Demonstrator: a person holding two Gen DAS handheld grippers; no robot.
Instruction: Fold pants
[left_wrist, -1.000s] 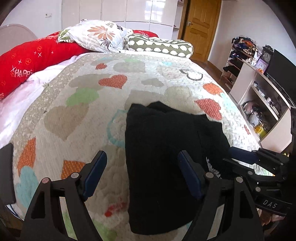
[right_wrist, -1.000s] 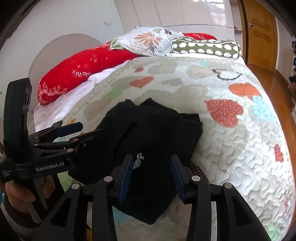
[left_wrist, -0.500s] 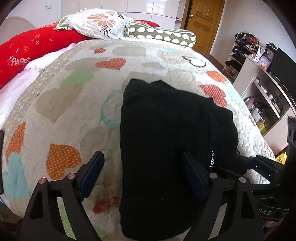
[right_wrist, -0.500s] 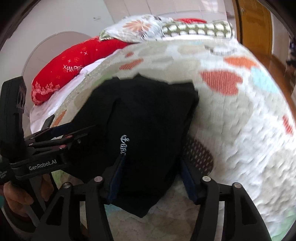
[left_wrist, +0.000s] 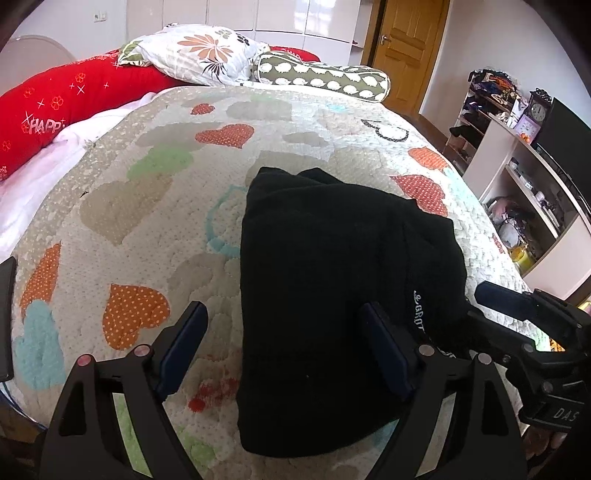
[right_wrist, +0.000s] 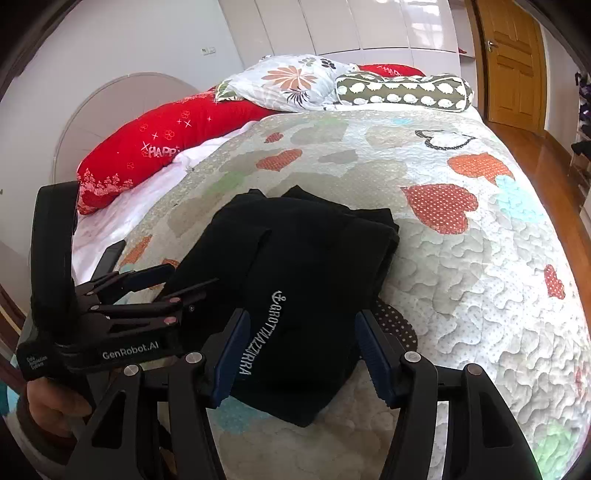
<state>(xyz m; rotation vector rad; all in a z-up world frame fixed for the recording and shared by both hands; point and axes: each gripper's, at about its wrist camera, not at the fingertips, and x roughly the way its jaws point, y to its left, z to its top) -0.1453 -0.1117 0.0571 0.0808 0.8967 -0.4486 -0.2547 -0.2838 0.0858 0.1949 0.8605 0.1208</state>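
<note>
The black pants (left_wrist: 332, 280) lie folded into a compact rectangle on the heart-patterned quilt (left_wrist: 155, 192), with white lettering near the right edge. They also show in the right wrist view (right_wrist: 295, 280). My left gripper (left_wrist: 284, 354) is open and empty, hovering over the near left edge of the pants. My right gripper (right_wrist: 299, 354) is open and empty, its fingers straddling the near end of the pants above the lettering. Each gripper shows in the other's view: the right one (left_wrist: 517, 314) and the left one (right_wrist: 147, 291).
A red bolster (right_wrist: 166, 144), a floral pillow (right_wrist: 291, 81) and a green patterned bolster (right_wrist: 402, 92) lie at the head of the bed. A shelf unit (left_wrist: 524, 192) with clutter stands to the right. A wooden door (left_wrist: 402, 48) is behind.
Both grippers dipped toward the pants half a second ago and have pulled back up. The right gripper's jaws stand wider than one second ago. The pants stay folded in place.
</note>
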